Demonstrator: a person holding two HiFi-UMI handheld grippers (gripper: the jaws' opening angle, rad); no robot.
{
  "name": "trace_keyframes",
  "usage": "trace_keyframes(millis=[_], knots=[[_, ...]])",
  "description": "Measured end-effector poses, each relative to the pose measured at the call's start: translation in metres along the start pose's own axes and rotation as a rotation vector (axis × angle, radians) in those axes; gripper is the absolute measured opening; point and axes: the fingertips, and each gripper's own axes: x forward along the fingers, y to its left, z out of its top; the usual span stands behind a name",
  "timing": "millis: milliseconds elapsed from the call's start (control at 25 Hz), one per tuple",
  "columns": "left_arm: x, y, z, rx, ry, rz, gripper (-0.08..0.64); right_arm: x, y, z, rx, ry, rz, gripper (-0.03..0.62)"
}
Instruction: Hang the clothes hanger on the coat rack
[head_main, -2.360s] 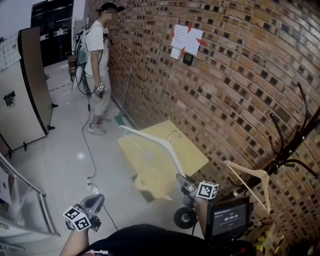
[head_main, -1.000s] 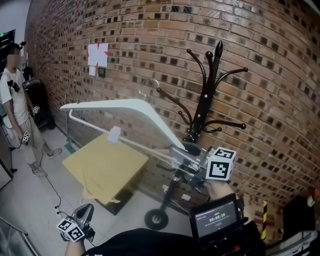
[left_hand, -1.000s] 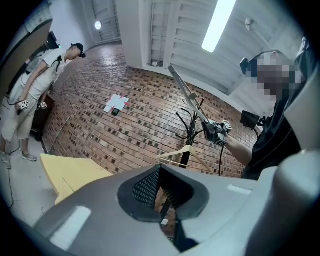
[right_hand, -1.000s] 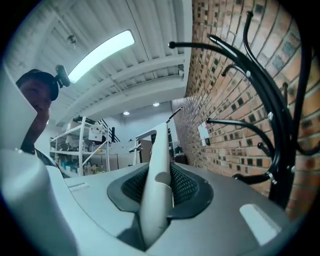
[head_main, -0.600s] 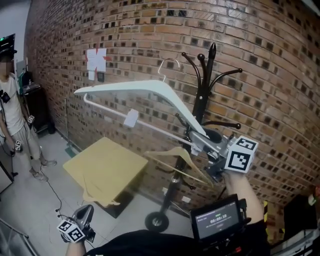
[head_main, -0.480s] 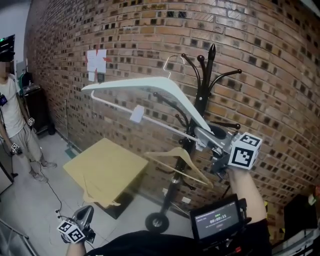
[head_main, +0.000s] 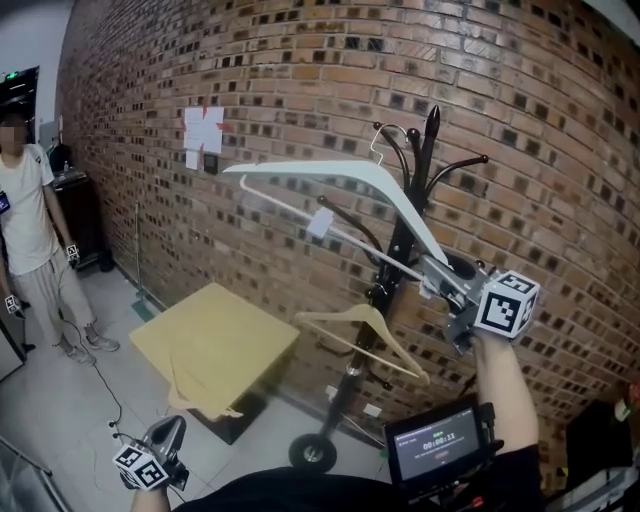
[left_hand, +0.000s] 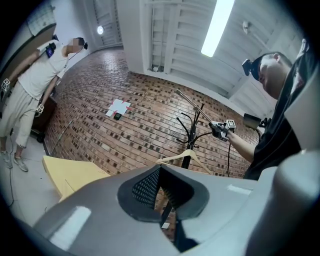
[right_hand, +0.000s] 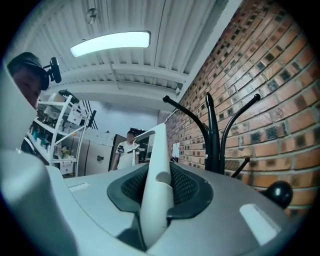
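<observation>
My right gripper (head_main: 437, 277) is shut on the lower end of one arm of a white clothes hanger (head_main: 340, 175) and holds it high. The hanger's wire hook (head_main: 385, 135) is up beside the top prongs of the black coat rack (head_main: 400, 240); I cannot tell if it touches them. In the right gripper view the white hanger arm (right_hand: 157, 165) runs out from between the jaws of the right gripper (right_hand: 159, 192), and the rack's prongs (right_hand: 212, 135) rise just to its right. My left gripper (head_main: 170, 432) hangs low at the bottom left, jaws slightly apart and empty (left_hand: 167, 210).
A wooden hanger (head_main: 365, 325) hangs on a lower prong of the rack. A yellow board (head_main: 215, 350) lies low by the brick wall (head_main: 300, 80). A person (head_main: 25, 230) stands at the far left. The rack's wheeled base (head_main: 312, 452) is on the floor.
My right gripper has risen and moved right with the white hanger, bringing its hook from left of the rack up to the top prongs. The left gripper has stayed low.
</observation>
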Motion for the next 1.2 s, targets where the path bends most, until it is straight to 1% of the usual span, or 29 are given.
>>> trace_keyframes(millis=[200,480,640,800,1040,1200], knots=[[0.003,0.0,0.0,0.001,-0.006,-0.015,-0.005,-0.006,-0.013,0.005,-0.004,-0.001,-0.032,0.115],[0.008,0.0,-0.001,-0.002,0.005,-0.015,-0.005,-0.02,-0.028,-0.002,-0.002,0.014,-0.075,0.115],[0.013,-0.001,-0.002,-0.002,0.006,-0.024,-0.005,-0.023,-0.028,-0.016,-0.009,0.045,-0.082,0.115],[0.017,-0.001,-0.004,-0.003,0.013,-0.029,-0.005,-0.028,-0.035,-0.031,0.01,0.063,-0.107,0.115],[0.021,-0.001,-0.007,-0.001,0.021,-0.034,-0.005,-0.045,-0.051,-0.057,0.017,0.096,-0.183,0.115],[0.024,-0.002,-0.008,-0.004,0.033,-0.04,-0.005,-0.046,-0.054,-0.075,-0.002,0.136,-0.209,0.117]])
